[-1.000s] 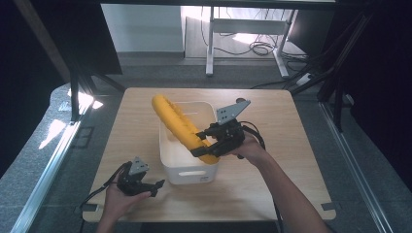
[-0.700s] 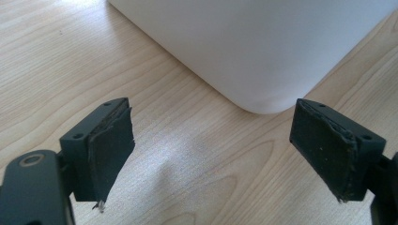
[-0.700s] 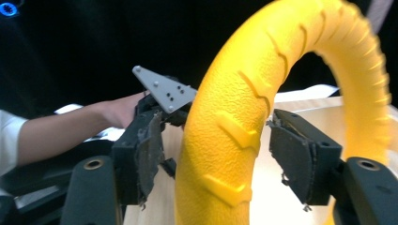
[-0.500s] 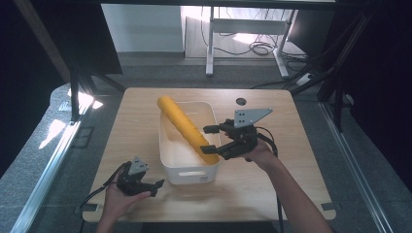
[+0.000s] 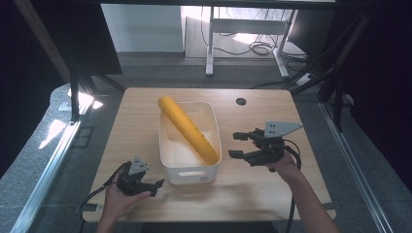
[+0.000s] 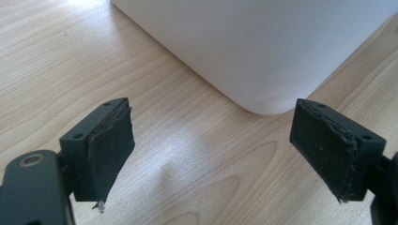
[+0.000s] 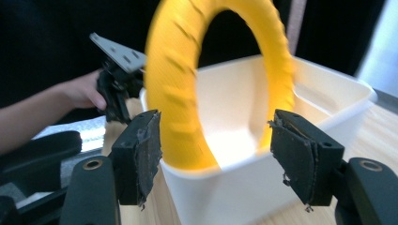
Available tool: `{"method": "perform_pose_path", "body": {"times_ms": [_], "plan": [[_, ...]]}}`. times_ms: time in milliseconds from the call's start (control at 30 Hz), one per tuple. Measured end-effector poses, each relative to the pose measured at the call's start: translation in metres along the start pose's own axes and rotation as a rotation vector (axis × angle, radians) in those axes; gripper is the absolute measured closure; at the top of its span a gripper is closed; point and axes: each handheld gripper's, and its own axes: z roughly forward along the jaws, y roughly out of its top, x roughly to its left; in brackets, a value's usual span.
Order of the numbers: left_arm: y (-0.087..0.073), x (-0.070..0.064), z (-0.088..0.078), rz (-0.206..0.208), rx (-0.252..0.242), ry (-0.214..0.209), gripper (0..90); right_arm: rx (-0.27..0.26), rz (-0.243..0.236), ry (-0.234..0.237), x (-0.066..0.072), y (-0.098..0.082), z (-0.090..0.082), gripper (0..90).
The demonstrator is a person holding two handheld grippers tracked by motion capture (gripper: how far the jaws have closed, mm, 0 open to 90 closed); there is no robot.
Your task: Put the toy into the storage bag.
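At the far left, near the front edge of the worktop [image 5: 141, 126], sits the left claw [image 5: 154, 187], held low in a hand and aimed at the near left corner of the white bin [image 5: 187, 172]. Gapes wide in the left gripper view [image 6: 211, 150], with bare wood [image 6: 94, 56] between the pads and the bin's rounded corner [image 6: 263, 47] just beyond them, so grips nothing. Looks parked there on purpose, probably to stay close enough to steady the bin without crowding the work. In the middle, across the bin from its far left corner towards its near right one, stands the yellow ring [image 5: 187, 128] on edge. Leans on the rim at both ends rather than lying flat, most likely because of being too wide for the floor of the bin. Rises clear above the wall in the right gripper view [image 7: 173, 93], blurred, with the bin [image 7: 225, 197] beneath it. To the right, apart from the bin over open worktop, hovers the right claw [image 5: 234, 145], pointing back at the ring. Has just been opening its jaws, then easing them in a touch; now stands well spread [image 7: 216, 154], pads on nothing, ring framed beyond them. Seems drawn off to leave the ring propped by itself.
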Motion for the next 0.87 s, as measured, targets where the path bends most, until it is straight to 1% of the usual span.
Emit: {"method": "perform_pose_path", "body": {"times_ms": [100, 133, 167, 233, 267, 300, 333, 400, 467, 500, 533, 567, 733, 800, 867], "plan": [[0.000, 0.001, 0.000, 0.002, 0.003, 0.000, 14.1, 0.014, 0.027, -0.032, -0.005, -0.015, -0.011, 34.5], [0.000, 0.001, 0.000, 0.003, 0.005, 0.001, 14.1, 0.019, 0.050, -0.051, -0.009, -0.025, -0.018, 34.7], [0.000, 0.001, 0.000, 0.003, 0.005, 0.001, 14.1, 0.019, 0.050, -0.051, -0.009, -0.025, -0.018, 34.7], [0.000, 0.001, 0.000, 0.002, 0.005, 0.001, 14.1, 0.029, 0.067, -0.071, -0.012, -0.036, -0.027, 34.7], [0.000, 0.001, 0.000, 0.000, 0.005, 0.001, 14.1, 0.032, 0.077, -0.075, -0.012, -0.040, -0.029, 34.7], [0.000, 0.001, 0.000, 0.000, 0.005, 0.001, 14.1, 0.032, 0.077, -0.075, -0.012, -0.040, -0.029, 34.7], [-0.001, 0.001, 0.000, -0.001, 0.007, 0.001, 14.1, 0.037, 0.091, -0.086, -0.014, -0.047, -0.033, 34.7], [-0.001, 0.001, 0.000, 0.000, 0.005, 0.002, 14.1, 0.041, 0.102, -0.099, -0.015, -0.055, -0.036, 34.7], [-0.001, 0.001, 0.000, -0.001, 0.006, 0.003, 14.1, 0.049, 0.109, -0.124, -0.016, -0.061, -0.038, 34.8], [-0.001, 0.001, 0.000, -0.001, 0.006, 0.003, 14.1, 0.049, 0.109, -0.124, -0.016, -0.061, -0.038, 34.8], [0.000, 0.002, -0.001, -0.002, 0.005, 0.004, 14.1, 0.041, 0.123, -0.135, -0.018, -0.066, -0.039, 35.0], [0.000, 0.002, -0.001, -0.002, 0.005, 0.004, 14.1, 0.038, 0.130, -0.142, -0.018, -0.067, -0.039, 35.0], [0.000, 0.002, -0.001, -0.002, 0.001, 0.005, 14.1, 0.025, 0.118, -0.160, -0.017, -0.064, -0.040, 34.7], [0.000, 0.002, 0.000, 0.000, 0.002, 0.005, 14.1, 0.037, 0.111, -0.178, -0.016, -0.066, -0.038, 34.2], [-0.001, 0.001, 0.000, 0.003, 0.001, 0.006, 14.1, 0.078, 0.115, -0.206, -0.017, -0.071, -0.034, 32.9]]}}
